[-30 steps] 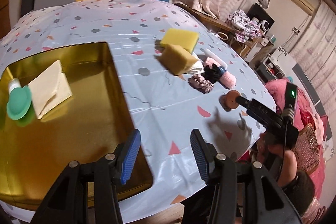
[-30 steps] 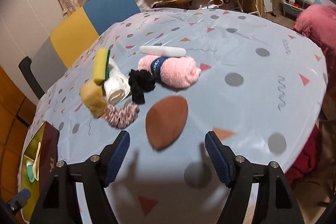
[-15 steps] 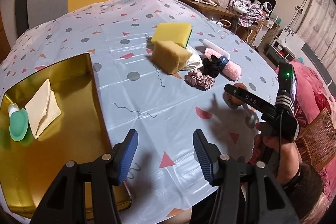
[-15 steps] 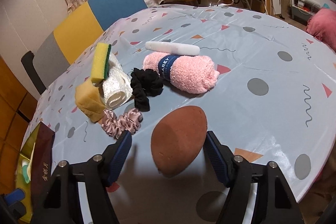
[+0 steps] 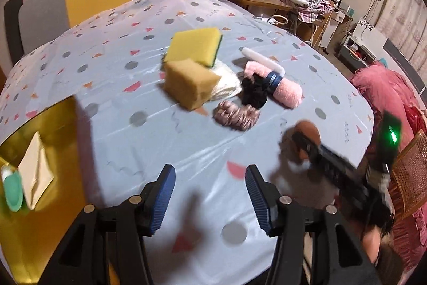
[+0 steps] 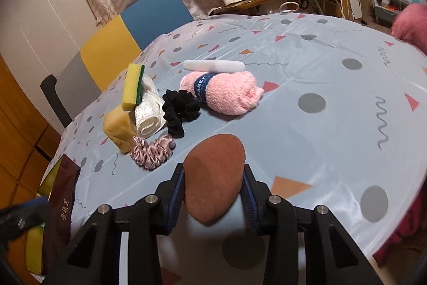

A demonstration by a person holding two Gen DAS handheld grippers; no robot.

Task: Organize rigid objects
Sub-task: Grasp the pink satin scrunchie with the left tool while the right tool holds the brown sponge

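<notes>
The right gripper pinches a brown egg-shaped sponge between its ribbed blue pads, low over the table — a glossy pale-blue cloth printed with grey dots and coral triangles. Beyond it lies a loose cluster: a ruffled satin pink scrunchie, a black scrunchie, a fluffy pink rolled towel with a navy band, a smooth white stick, a rolled white cloth, a porous tan sponge block and a yellow sponge with a green scouring side leaning on the cloth. The left gripper hangs spread and empty over the table's near edge, beside a shiny gold tray holding a folded cream cloth and a mint-green piece — blurred.
</notes>
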